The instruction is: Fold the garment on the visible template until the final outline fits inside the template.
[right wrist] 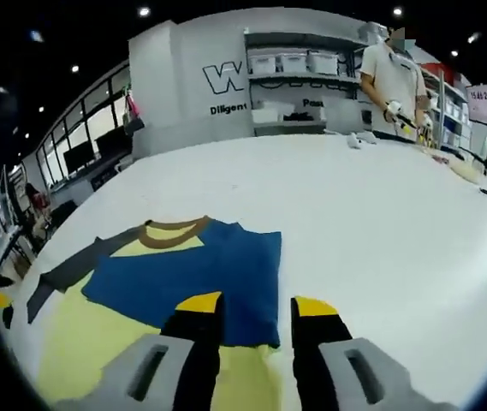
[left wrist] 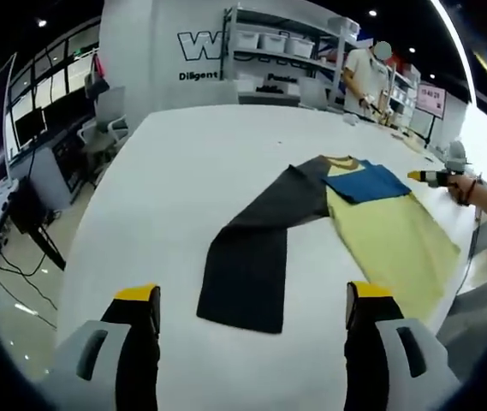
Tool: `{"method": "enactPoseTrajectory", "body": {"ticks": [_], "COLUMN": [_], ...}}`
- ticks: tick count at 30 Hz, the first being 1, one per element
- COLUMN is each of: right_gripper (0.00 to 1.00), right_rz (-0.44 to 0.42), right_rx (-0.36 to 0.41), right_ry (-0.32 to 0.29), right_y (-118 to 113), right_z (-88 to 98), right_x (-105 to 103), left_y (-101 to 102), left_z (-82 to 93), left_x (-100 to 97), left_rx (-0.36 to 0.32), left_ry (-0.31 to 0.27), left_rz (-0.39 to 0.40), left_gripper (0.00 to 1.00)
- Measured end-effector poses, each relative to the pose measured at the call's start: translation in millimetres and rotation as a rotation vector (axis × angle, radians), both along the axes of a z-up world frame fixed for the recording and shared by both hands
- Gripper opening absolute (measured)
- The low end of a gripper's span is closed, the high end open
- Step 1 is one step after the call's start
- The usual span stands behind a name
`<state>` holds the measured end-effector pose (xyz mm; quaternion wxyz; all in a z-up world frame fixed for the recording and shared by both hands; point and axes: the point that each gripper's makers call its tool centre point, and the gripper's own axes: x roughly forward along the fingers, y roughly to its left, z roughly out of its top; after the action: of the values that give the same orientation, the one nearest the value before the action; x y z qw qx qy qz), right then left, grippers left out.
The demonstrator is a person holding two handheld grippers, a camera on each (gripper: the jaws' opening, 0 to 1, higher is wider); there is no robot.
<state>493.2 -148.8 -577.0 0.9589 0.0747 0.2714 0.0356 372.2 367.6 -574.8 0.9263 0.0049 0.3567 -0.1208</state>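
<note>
On the white table: a garment lies flat, in view from both grippers.
Left gripper [left wrist: 252, 306]: jaws spread wide, yellow-tipped, holding nothing; they hover above the table [left wrist: 175, 180], near the end of the dark sleeve without touching it.
Right gripper [right wrist: 258, 308]: jaws set narrowly apart with a small gap between the yellow tips; nothing is pinched between them. They sit just over the edge of the blue panel; I cannot tell whether they touch the cloth.
Right gripper, seen from the left gripper view [left wrist: 431, 177]: it comes in from the right, yellow-tipped, pointing at the blue panel, with the person's hand [left wrist: 468, 190] and forearm behind it reaching over the table edge.
Garment [left wrist: 380, 227]: a yellow shirt with a brown collar, lying on the right part of the table in the left gripper view.
Dark sleeve [left wrist: 256, 248]: long, charcoal, stretched flat from the shoulder diagonally towards the left gripper.
Blue panel [right wrist: 196, 278]: a blue sleeve folded across the chest just below the collar [right wrist: 173, 230].
Template: I cannot make out any outline on the table.
Background: another person [right wrist: 394, 81] stands at the far side of the table, beside shelves [right wrist: 299, 73] holding white bins, against a wall with lettering.
</note>
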Motion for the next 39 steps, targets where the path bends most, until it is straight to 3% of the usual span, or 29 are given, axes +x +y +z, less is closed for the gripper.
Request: {"method": "enactPoseTrajectory", "body": {"ticks": [3, 7, 10, 19, 24, 32, 34, 39], "right_gripper": [0.45, 0.50, 0.49, 0.44, 0.40, 0.39, 0.37, 0.34], "right_rz": [0.013, 0.040, 0.058, 0.123, 0.140, 0.156, 0.157, 0.158], "right_rx": [0.019, 0.049, 0.057, 0.028, 0.014, 0.024, 0.021, 0.002], "right_ry": [0.000, -0.007, 0.002, -0.026, -0.030, -0.026, -0.030, -0.035], "right_y": [8, 22, 31, 50, 54, 56, 55, 53], "right_z": [5.3, 10.5, 12.3, 24.5, 25.0, 25.3, 26.5, 27.1], "right_x": [-6, -13, -19, -27, -32, -46, -50, -55], "left_y": [2, 5, 13, 19, 22, 24, 25, 29], "left_z": [-5.0, -14.3, -28.0, -45.2, -51.3, -59.7, -57.2, -57.9], "left_x": [2.1, 3.5, -1.2, -1.9, -2.2, -3.3, 0.2, 2.0], "left_rx": [-0.012, 0.011, 0.034, 0.046, 0.083, 0.086, 0.087, 0.079], "left_ry": [0.007, 0.022, 0.084, 0.116, 0.140, 0.180, 0.151, 0.150], "left_rz": [0.024, 0.038, 0.069, 0.078, 0.073, 0.092, 0.102, 0.126], "left_gripper": [0.85, 0.80, 0.75, 0.56, 0.50, 0.34, 0.32, 0.28]}}
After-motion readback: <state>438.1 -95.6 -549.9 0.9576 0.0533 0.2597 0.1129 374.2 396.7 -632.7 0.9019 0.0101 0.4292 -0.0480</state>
